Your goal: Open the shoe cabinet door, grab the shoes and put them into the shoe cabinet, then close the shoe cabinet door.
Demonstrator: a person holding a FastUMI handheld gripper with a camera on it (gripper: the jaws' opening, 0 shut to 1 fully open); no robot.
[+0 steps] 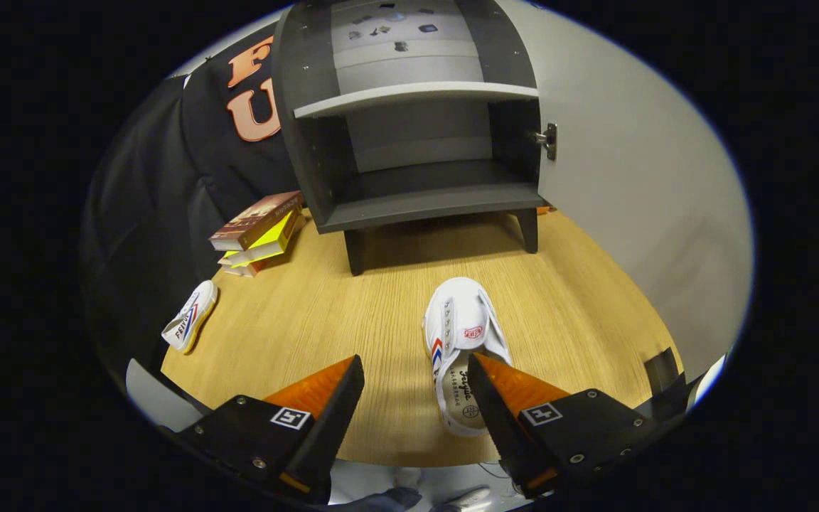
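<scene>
A grey shoe cabinet (416, 206) stands on short legs at the far side of the wooden table, its door (637, 185) swung wide open to the right. Inside are a bare lower floor and one shelf (416, 96). A white canvas shoe (463, 341) with red and blue stripes lies toe toward the cabinet, just ahead of the fingers; its heel lies against the inner side of the right finger (516, 391). My gripper (416, 370) is open, with nothing held. A second white shoe (190, 316) lies on its side at the table's left edge, beyond the left finger.
A stack of books (259, 231) sits left of the cabinet's foot. The wooden table (352, 306) ends close under the fingers, and its left rim runs by the second shoe. A small dark block (662, 370) stands at the table's right edge.
</scene>
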